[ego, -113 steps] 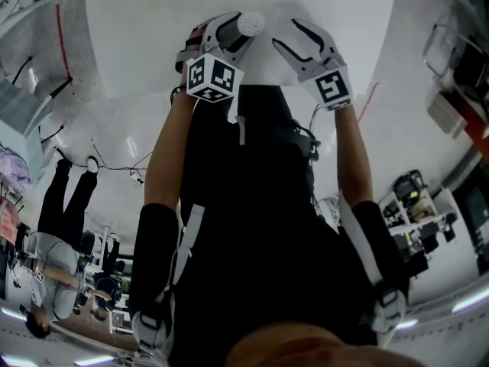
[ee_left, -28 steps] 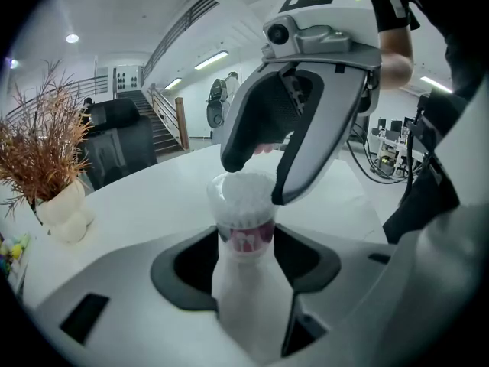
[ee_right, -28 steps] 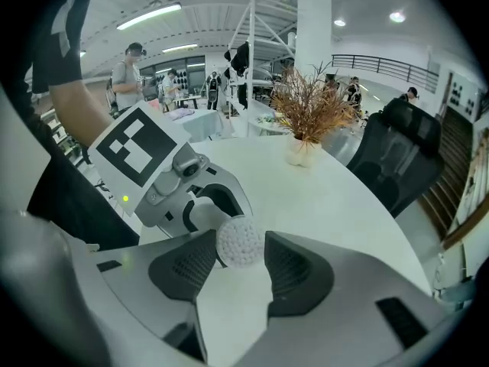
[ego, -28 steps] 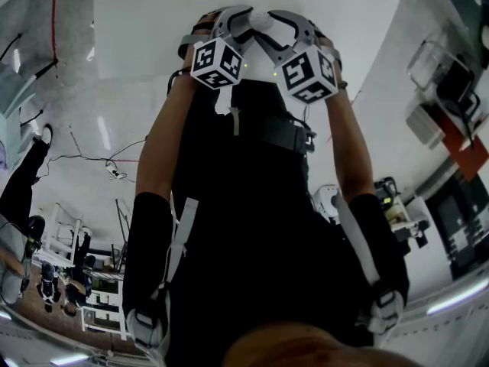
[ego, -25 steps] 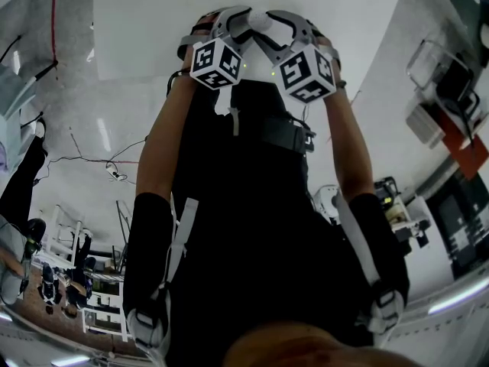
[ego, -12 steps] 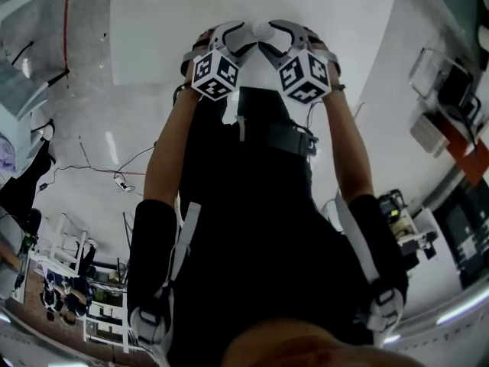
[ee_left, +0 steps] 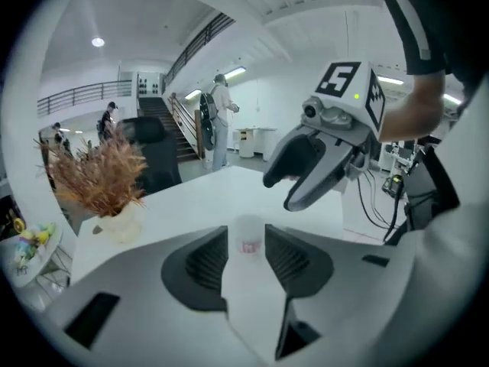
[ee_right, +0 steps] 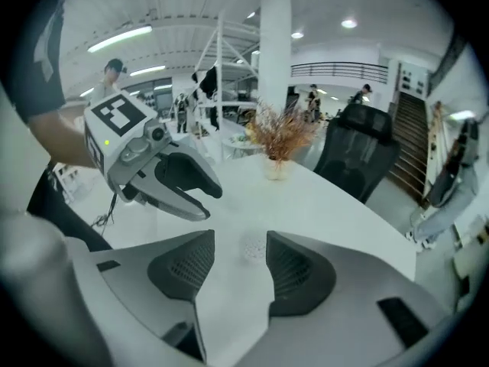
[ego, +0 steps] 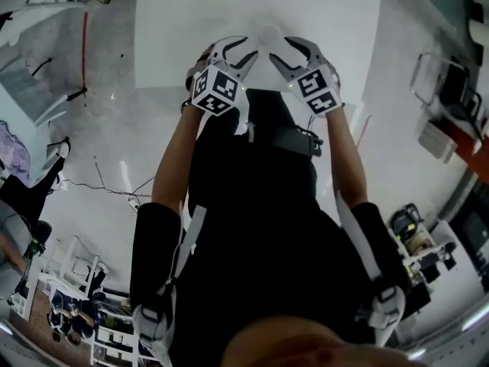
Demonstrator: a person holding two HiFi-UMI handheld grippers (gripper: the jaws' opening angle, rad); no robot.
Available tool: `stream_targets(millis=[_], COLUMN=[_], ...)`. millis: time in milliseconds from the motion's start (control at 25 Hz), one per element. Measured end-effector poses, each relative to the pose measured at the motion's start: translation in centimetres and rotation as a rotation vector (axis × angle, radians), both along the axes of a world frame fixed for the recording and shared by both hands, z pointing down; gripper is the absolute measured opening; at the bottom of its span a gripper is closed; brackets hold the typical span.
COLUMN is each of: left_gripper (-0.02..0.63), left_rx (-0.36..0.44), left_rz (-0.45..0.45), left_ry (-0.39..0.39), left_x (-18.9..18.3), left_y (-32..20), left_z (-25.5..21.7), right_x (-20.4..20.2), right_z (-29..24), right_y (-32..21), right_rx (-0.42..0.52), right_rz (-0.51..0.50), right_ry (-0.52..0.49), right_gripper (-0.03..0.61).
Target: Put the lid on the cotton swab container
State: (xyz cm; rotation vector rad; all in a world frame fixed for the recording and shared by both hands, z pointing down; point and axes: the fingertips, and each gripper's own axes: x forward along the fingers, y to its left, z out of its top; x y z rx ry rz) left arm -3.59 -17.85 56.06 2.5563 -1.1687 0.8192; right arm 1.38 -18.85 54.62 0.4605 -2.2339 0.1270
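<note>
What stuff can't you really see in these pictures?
Head view: the cotton swab container is a tiny pale blur, white on the white table.
Left gripper view: the red label is too small to read.
Right gripper view: the container's dotted top is too small to tell lid from swab ends.
Head view: the person's body hides the table's near edge.
</note>
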Motion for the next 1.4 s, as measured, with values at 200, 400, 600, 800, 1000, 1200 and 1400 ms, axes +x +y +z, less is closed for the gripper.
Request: stream_targets(millis=[200, 400, 600, 800, 1000, 1200, 1400], left_gripper=[0.023, 0.006, 0.006, 0.006, 0.006, 0.008, 0.008], left_rx=[0.101, 0.182, 0.282, 0.376, 0.407, 0.425, 0.424], left_rz=[-0.128, -0.248, -0.349, -0.440, -0.505, -0.521, -0.542], left_ry=[0.168, 0.257, 0.287, 0.350, 0.355, 0.334, 0.310], left_x=[-3.6, -4.8, -4.5, -2.6, -1.1, 0.8, 1.4], left_y=[3.5, 7.5, 11.0, 12.7, 13.9, 14.7, 15.2], left_z=[-7.6, -15.7, -21.4, -26.4, -28.6, -29.4, -28.9], right_x=[0.3, 2.8, 5.2, 8.0, 9.9, 11.6, 12.5], right_z=[-5.3, -10.6, -15.1, -19.0, -22.2, -24.1, -23.9], right_y=[3.9, 7.3, 9.5, 9.9, 9.8, 10.5, 11.2], right_rx=[0.010, 0.077, 0.157, 0.207, 0.245, 0.270, 0.265], right_rz=[0.276, 0.458, 0.564, 0.598, 0.599, 0.580, 0.588], right_ry=[-0.227, -0.397, -0.488, -0.534, -0.555, -0.580, -0.602], right_gripper=[0.159, 0.048, 0.015, 0.008, 0.008, 0.008, 0.008])
